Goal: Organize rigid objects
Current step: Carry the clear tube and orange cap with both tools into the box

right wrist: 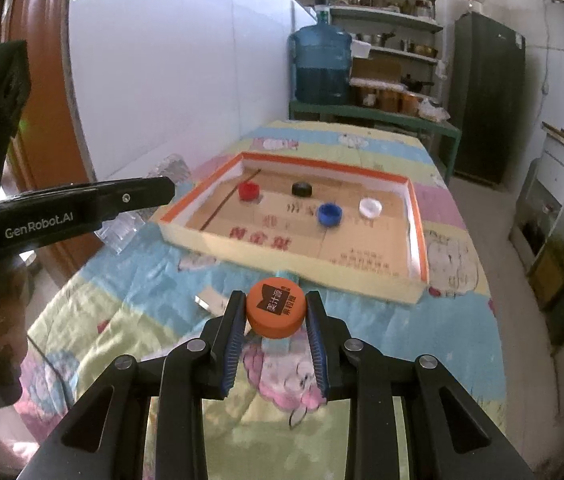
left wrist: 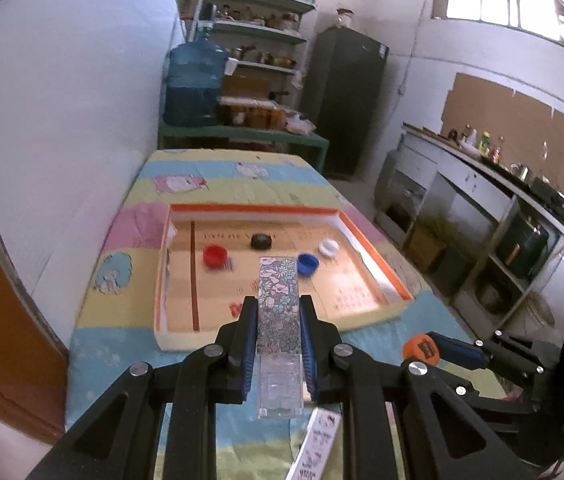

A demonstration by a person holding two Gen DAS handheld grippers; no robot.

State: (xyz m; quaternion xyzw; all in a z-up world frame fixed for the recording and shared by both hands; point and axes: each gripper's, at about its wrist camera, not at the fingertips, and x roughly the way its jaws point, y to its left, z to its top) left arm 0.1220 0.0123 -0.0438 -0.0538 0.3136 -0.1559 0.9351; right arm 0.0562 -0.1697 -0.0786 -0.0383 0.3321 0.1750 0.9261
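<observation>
Left gripper (left wrist: 278,312): closed on the floral box (left wrist: 278,300) — a long, narrow clear-plastic case with a flowered sleeve, held near its middle, above the table's near edge and short of the tray (left wrist: 377,248); it points toward the tray.
Floral box handling: stiff and probably light; smooth plastic walls look slippery, so a hold on the two long sides near the centre seems safest (an end grip would likely let it swing).
Right gripper (right wrist: 276,314): clamped on the orange cap (right wrist: 276,312), pads on opposite rim edges; it hangs over the quilt just before the tray's near wall.
Orange cap handling: rigid, very light, ribbed rim — a firm pinch across the diameter should do.
Tray contents: red cap (right wrist: 248,191); black cap (right wrist: 301,189); blue cap (right wrist: 329,213); white cap (right wrist: 370,207); all apart.
</observation>
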